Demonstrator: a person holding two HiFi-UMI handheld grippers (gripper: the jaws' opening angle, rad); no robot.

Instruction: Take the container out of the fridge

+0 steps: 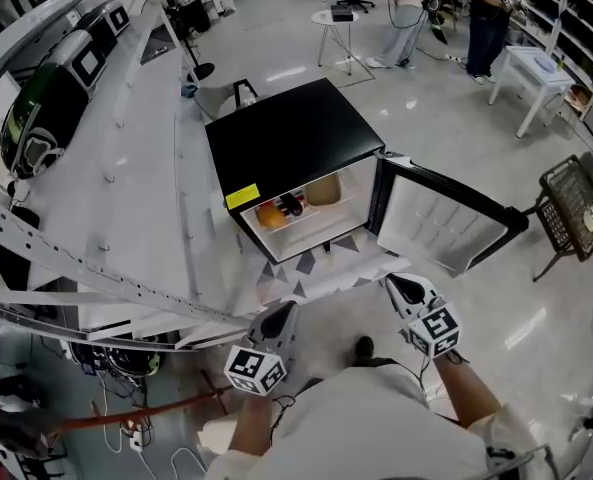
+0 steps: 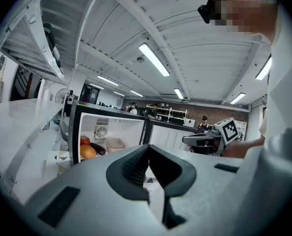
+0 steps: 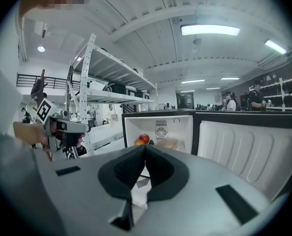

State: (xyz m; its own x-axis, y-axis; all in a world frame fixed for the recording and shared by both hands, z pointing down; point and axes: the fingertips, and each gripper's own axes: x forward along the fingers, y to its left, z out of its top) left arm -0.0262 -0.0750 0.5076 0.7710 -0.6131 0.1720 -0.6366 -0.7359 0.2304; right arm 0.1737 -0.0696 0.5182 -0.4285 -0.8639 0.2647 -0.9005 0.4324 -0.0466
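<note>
**Item 1. White shelving rack** (image 1: pixel 106 168). Fills the left half of the head view and runs from the upper left down to the lower left. It plays no part in the task.

**Item 2. Fridge** (image 1: pixel 291 138). A small black cabinet on the floor at the centre of the head view, with its white interior facing the person.

**Item 3. Fridge door** (image 1: pixel 441 223). Swung wide to the right of centre, white liner showing. The opening step counts as done.

**Item 4. Left gripper** (image 1: pixel 281 318). Lower centre-left of the head view, well short of the fridge. In its own view the jaws are closed tip to tip with nothing between them.

**Item 5. Right gripper** (image 1: pixel 401 286). Lower centre-right of the head view, also well apart from the fridge. Its jaws are pressed together and empty, and point toward the open cabinet.

**Item 6. Container** (image 1: pixel 323 190). A pale beige tub on the shelf inside the fridge, at the right of the interior and near the hinge side. It is untouched and not yet taken out.

**Item 7. Orange fruit** (image 1: pixel 271 216). At the left of the same shelf.

**Item 8. Dark oblong item** (image 1: pixel 292 205). Lies between the orange fruit and the container. It may be an aubergine.

**Item 9. Red fruit** (image 3: pixel 144 139). Sits beside the orange fruit and is plain only in the gripper views.

**Status.** Access to the container is ready. Judged outstanding: open a gripper, reach in to the right side of the shelf, close on the container and draw it out clear of the produce.
</note>
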